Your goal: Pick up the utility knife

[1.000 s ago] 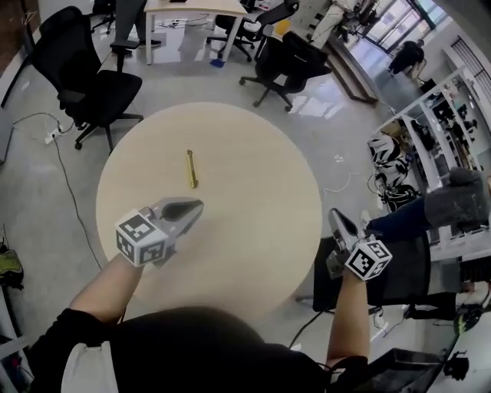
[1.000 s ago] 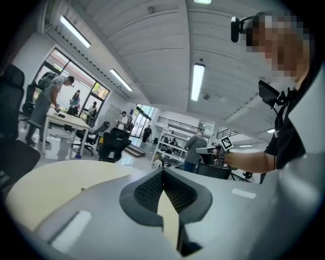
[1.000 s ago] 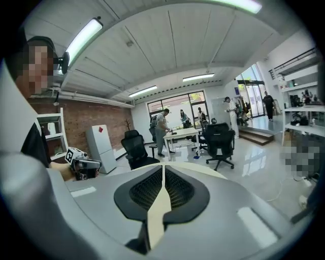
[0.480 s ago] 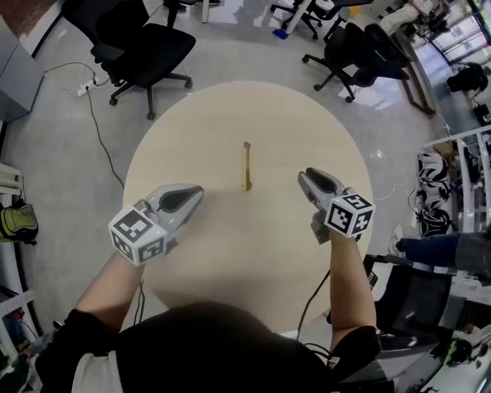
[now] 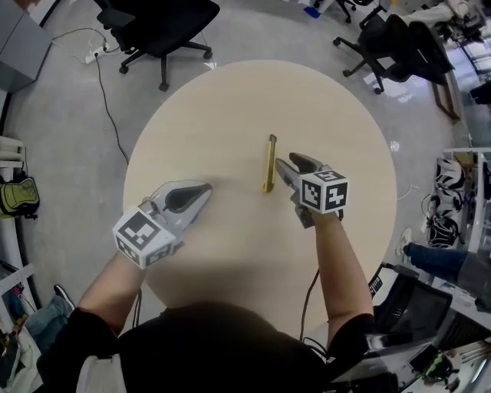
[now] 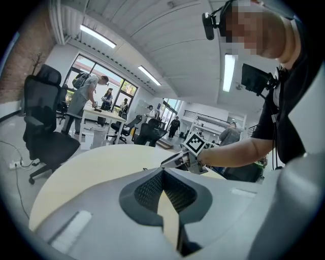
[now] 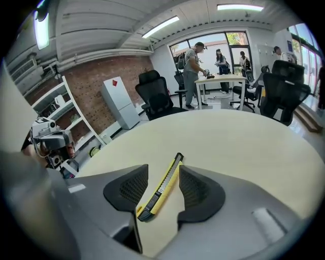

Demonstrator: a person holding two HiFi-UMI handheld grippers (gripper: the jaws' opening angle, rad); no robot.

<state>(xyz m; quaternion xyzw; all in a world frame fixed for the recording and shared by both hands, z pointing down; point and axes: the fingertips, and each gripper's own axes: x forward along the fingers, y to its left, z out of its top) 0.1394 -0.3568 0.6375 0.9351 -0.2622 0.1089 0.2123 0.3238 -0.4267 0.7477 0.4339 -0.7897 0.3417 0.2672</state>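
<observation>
Round pale-wood worktop (image 5: 230, 107) in an office, black chairs (image 5: 165, 19) around it, and the only thing on it is the utility knife (image 5: 269, 163). Knife's yellow w/ a dark end, lying flat near the middle, long axis pointing away from the person.

Step in hand IMO: the approach, grasp not made yet. Right hand-held gripper (image 5: 287, 166) is angled down w/ its tips just beside the knife's near end, on its right in the head view. Its jaws have just been opening and stand spread now. In the right gripper view the knife shows slantwise in the gap btwn them, neither pad pressing on it. Can't tell if the tips are down at the surface.

Next move prob needs: line the jaws up w/ the body, settle one either side, squeeze across the narrow width, lift.

Left hand-held gripper (image 5: 201, 192) hangs over the worktop well apart from the knife, jaws pressed together, nothing in them.
</observation>
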